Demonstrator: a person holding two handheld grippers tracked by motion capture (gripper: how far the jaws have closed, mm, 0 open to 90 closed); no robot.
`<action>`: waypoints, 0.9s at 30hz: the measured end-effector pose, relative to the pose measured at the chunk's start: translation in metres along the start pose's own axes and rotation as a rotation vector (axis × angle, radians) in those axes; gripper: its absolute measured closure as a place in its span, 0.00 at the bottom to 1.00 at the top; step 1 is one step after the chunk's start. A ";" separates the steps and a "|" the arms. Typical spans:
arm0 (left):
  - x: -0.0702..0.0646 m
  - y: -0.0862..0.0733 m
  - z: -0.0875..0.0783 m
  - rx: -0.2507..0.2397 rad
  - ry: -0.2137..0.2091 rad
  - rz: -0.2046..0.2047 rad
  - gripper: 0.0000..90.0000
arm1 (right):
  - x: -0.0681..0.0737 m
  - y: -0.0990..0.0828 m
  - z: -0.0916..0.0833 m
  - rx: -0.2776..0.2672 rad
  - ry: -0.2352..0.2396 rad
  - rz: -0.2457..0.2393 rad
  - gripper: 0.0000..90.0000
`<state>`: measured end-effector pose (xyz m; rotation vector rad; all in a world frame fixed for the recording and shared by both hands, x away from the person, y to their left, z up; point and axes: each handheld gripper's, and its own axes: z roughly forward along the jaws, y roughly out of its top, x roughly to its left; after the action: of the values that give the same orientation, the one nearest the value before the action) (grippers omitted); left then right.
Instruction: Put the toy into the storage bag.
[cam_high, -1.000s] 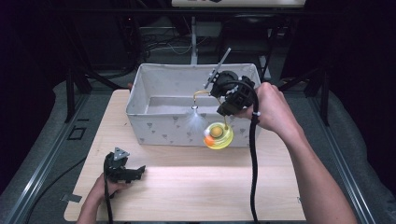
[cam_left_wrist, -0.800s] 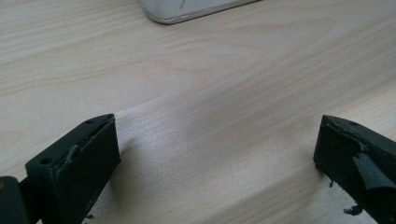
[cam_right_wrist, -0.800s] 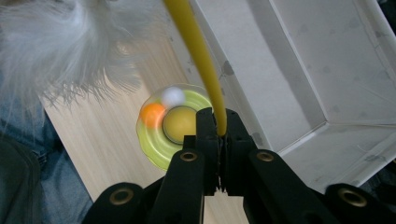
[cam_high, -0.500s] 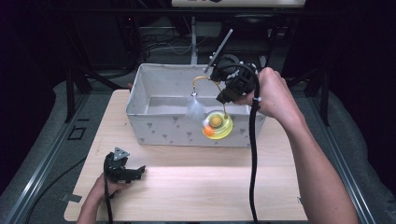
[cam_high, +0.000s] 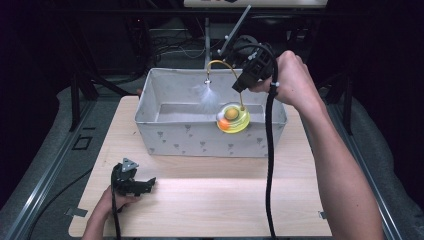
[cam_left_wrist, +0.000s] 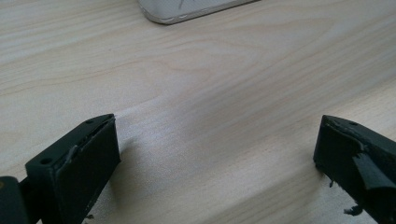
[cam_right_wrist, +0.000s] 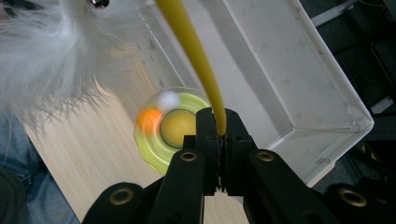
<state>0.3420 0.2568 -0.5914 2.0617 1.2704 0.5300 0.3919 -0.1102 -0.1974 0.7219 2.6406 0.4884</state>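
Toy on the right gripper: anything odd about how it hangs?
Yes. The right gripper pinches only the yellow stem, so the toy dangles tilted over the bin's front wall, its feather swinging free.

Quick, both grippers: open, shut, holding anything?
Left gripper: open, empty, low over the wooden table.
Right gripper: shut on the yellow curved wand of the cat toy.

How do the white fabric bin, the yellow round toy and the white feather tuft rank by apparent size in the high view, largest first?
1. white fabric bin, far the largest.
2. yellow round toy and white feather tuft: these look about alike; both hang raised toward the camera from the right gripper, so their order is unsure.
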 end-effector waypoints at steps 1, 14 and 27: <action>0.000 0.000 0.000 0.000 0.000 0.000 0.00 | 0.000 0.000 0.000 0.000 0.000 0.000 0.98; 0.000 0.000 0.000 0.000 -0.002 0.002 0.00 | -0.028 0.005 0.006 0.010 -0.030 0.070 0.98; 0.000 0.000 0.000 -0.001 -0.001 -0.002 0.00 | -0.056 0.007 0.021 0.019 -0.039 0.150 0.98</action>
<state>0.3419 0.2566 -0.5915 2.0594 1.2704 0.5285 0.4484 -0.1297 -0.1988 0.9309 2.5697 0.4849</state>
